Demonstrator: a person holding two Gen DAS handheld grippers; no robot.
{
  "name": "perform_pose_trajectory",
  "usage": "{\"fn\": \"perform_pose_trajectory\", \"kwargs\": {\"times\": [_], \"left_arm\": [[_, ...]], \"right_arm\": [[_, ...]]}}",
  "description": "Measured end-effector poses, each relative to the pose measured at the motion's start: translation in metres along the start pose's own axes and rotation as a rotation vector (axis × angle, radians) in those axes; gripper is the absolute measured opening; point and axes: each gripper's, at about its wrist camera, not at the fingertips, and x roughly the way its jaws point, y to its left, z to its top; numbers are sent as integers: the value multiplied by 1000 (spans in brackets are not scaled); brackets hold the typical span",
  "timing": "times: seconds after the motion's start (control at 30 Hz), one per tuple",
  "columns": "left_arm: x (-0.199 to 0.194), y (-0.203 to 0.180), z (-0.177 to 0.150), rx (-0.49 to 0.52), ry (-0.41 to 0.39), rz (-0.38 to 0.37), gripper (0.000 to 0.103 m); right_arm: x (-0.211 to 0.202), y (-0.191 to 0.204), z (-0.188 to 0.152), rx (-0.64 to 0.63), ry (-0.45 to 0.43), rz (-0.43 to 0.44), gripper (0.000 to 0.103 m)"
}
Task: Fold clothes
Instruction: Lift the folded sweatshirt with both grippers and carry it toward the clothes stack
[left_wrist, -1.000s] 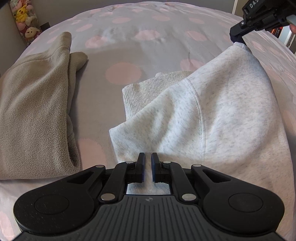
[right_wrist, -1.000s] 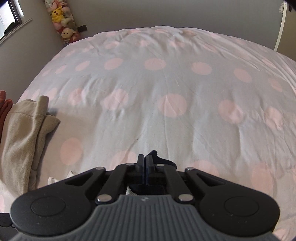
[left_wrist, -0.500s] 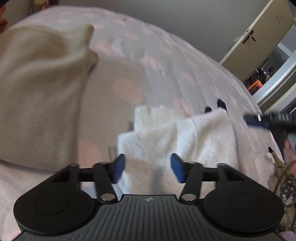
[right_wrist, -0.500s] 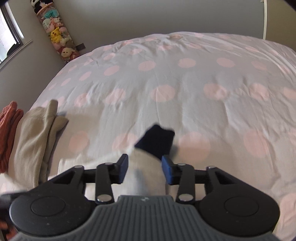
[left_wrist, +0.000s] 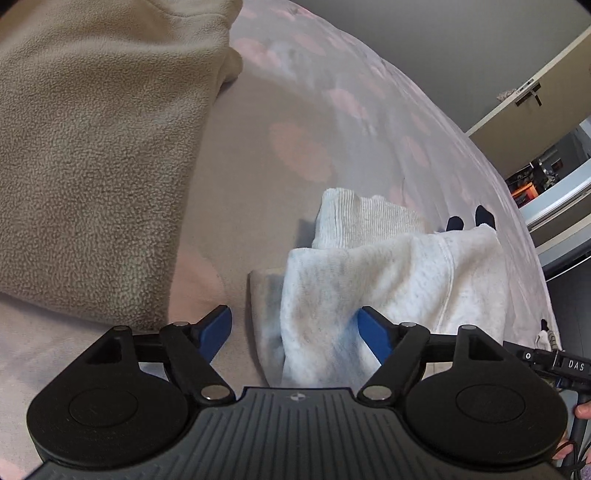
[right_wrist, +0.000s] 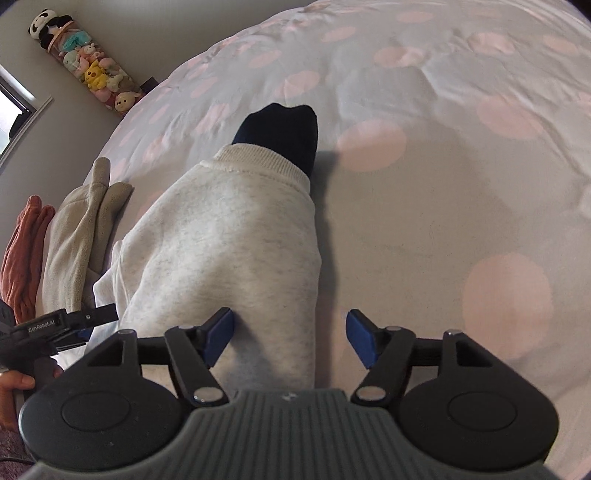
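A light grey sweatshirt (left_wrist: 388, 273) lies folded on the dotted bedcover, its ribbed hem (left_wrist: 362, 221) toward the far side. My left gripper (left_wrist: 295, 334) is open just above its near edge, the cloth lying loose between the blue pads. In the right wrist view the same sweatshirt (right_wrist: 229, 236) stretches away from me, with a dark navy piece (right_wrist: 284, 129) sticking out past its ribbed band. My right gripper (right_wrist: 290, 339) is open over the near end of the sweatshirt, holding nothing.
A folded beige fleece (left_wrist: 92, 147) lies on the bed to the left, with a rust-coloured garment (right_wrist: 22, 254) beyond it. Soft toys (right_wrist: 88, 70) hang on the wall. A door (left_wrist: 532, 110) is at the right. A hand (right_wrist: 14, 380) holds the other gripper.
Both grippers were shut on the sweatshirt a second ago; both have opened and let it drop onto the bed, then drawn back toward me.
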Motion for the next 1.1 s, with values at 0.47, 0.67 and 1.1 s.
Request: {"fn": "perform_pose_trajectory", "kwargs": {"times": [0.47,0.67,1.1], "left_arm": [[6,-9,8,16,-64,-76,36],[-6,-14,5,50,-113,-88,22],[-91,-13,-13,51,-377,-122,19]], "right_arm": [[30,-28,4,147,-48,212,59],[12,-19,-1,123,-92,214,37],[-69,63,-17,-82,-269,258,30]]}}
